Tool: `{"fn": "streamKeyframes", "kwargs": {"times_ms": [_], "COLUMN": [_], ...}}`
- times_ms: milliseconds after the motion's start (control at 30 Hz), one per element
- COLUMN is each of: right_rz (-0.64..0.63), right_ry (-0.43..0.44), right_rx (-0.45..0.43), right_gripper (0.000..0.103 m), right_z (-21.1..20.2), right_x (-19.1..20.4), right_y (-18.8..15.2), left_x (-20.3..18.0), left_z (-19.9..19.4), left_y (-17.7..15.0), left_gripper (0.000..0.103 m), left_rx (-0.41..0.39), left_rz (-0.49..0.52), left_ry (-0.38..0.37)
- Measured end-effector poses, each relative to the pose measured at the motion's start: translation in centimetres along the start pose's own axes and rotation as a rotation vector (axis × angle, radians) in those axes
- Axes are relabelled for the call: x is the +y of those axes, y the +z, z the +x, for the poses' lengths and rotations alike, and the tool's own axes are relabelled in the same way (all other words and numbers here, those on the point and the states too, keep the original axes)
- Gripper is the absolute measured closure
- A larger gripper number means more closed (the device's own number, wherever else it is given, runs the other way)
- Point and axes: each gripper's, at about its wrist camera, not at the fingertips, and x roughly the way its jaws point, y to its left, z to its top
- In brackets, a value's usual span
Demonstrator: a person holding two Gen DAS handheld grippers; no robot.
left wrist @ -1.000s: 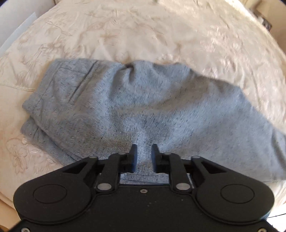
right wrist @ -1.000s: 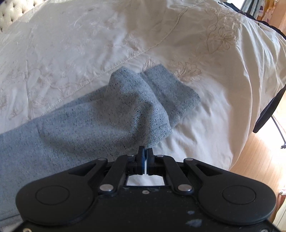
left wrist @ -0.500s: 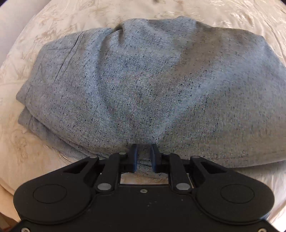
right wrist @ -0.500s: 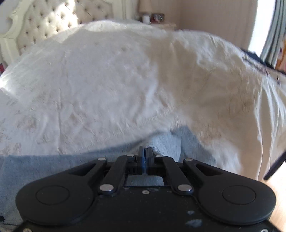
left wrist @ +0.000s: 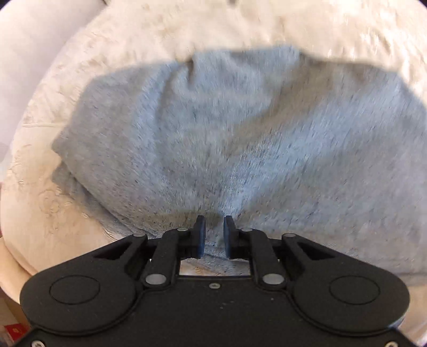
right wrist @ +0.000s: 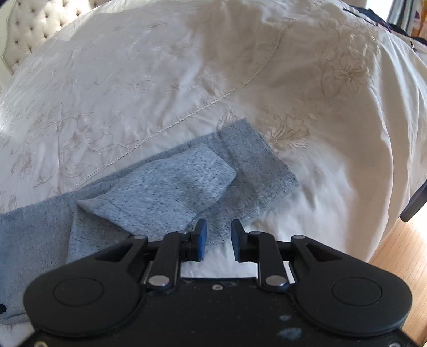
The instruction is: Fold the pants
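Grey-blue speckled pants point(left wrist: 240, 138) lie on a cream embroidered bedspread point(left wrist: 48, 202). In the left wrist view the cloth bulges up in front of my left gripper point(left wrist: 214, 235), whose jaws stand a little apart with a fold of the pants' near edge between them. In the right wrist view the leg ends point(right wrist: 248, 170) lie flat, one cuff point(right wrist: 170, 194) turned back over the other. My right gripper point(right wrist: 218, 241) is open and empty, its fingertips just over the near edge of the leg end.
The bedspread point(right wrist: 186, 66) stretches far behind the pants. A tufted headboard point(right wrist: 32, 24) stands at the far left. The bed's edge drops to a wooden floor point(right wrist: 400, 261) at the right, where a dark object point(right wrist: 416, 202) juts in.
My right gripper has opened and let go of the leg cuff, which now lies folded back on the bed. My left gripper has lifted the pants' edge; the view is blurred with motion.
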Motion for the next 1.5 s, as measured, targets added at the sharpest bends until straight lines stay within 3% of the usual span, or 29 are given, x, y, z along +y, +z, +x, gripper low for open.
{"fn": "streamKeyframes", "kwargs": {"times_ms": [167, 267, 567, 600, 667, 733, 967, 1233, 1300, 1500], "right_rz": [0.066, 0.089, 0.278, 0.288, 0.309, 0.310, 0.156, -0.305, -0.330, -0.199], "right_ry": [0.084, 0.099, 0.200, 0.217, 0.257, 0.286, 0.248, 0.014, -0.004, 0.120], "right_rx": [-0.016, 0.018, 0.173, 0.172, 0.162, 0.152, 0.053, -0.001, 0.011, 0.101], "right_gripper": [0.078, 0.075, 0.072, 0.074, 0.098, 0.099, 0.100, 0.102, 0.102, 0.091], "right_z": [1.6, 3.8, 9.6, 9.9, 10.1, 10.0, 6.0, 4.7, 5.7, 5.8], "right_x": [-2.0, -2.4, -4.4, -4.4, -4.6, -4.5, -4.0, -2.2, -2.6, -5.2], "right_y": [2.0, 3.9, 5.8, 5.8, 6.0, 6.5, 10.1, 13.1, 13.2, 13.2], "left_x": [-3.2, -6.2, -13.2, -14.0, -15.7, -17.4, -23.1, -27.1, -27.8, -29.3], "left_z": [-5.6, -7.9, -10.5, -10.4, -10.6, -10.6, -9.9, -8.3, -7.9, -5.6], "left_y": [-0.5, 0.0, -0.2, -0.2, -0.5, -0.6, -1.5, -3.6, -4.4, -5.3], "left_gripper": [0.082, 0.082, 0.081, 0.081, 0.081, 0.081, 0.081, 0.081, 0.081, 0.081], "left_rx": [-0.134, -0.193, -0.214, -0.212, -0.206, -0.202, -0.188, -0.076, -0.058, 0.015], "left_rz": [0.046, 0.094, 0.175, 0.187, 0.218, 0.247, 0.369, 0.441, 0.455, 0.443], "left_ry": [-0.033, -0.080, -0.240, -0.249, -0.272, -0.303, -0.355, -0.452, -0.452, -0.385]}}
